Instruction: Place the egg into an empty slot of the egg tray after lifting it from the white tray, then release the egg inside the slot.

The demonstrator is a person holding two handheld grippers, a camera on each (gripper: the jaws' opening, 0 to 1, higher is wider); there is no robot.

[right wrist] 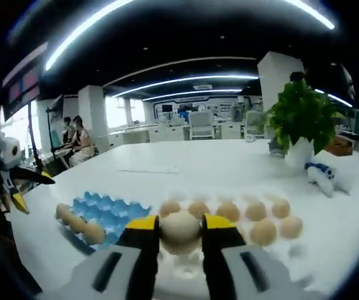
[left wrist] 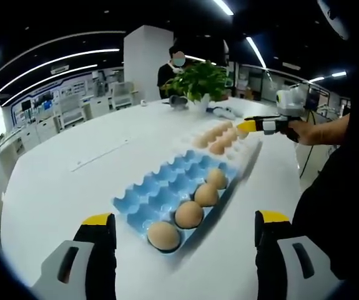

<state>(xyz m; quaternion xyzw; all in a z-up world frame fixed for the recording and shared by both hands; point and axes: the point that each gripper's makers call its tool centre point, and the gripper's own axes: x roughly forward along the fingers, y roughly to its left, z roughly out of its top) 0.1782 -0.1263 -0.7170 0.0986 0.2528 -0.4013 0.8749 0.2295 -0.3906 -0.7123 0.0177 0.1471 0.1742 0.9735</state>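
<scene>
Right gripper [right wrist: 180, 234]: jaws pinching one egg [right wrist: 180, 232], held over the white tray [right wrist: 304, 247] of eggs | Left gripper [left wrist: 184, 226]: jaws spread wide, holding nothing, near the blue egg tray [left wrist: 160, 181] | Blue egg tray: four eggs along one edge, on white table [left wrist: 60, 187].

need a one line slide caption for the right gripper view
Right gripper shut on an egg above the white tray, blue egg tray to the left.
</scene>
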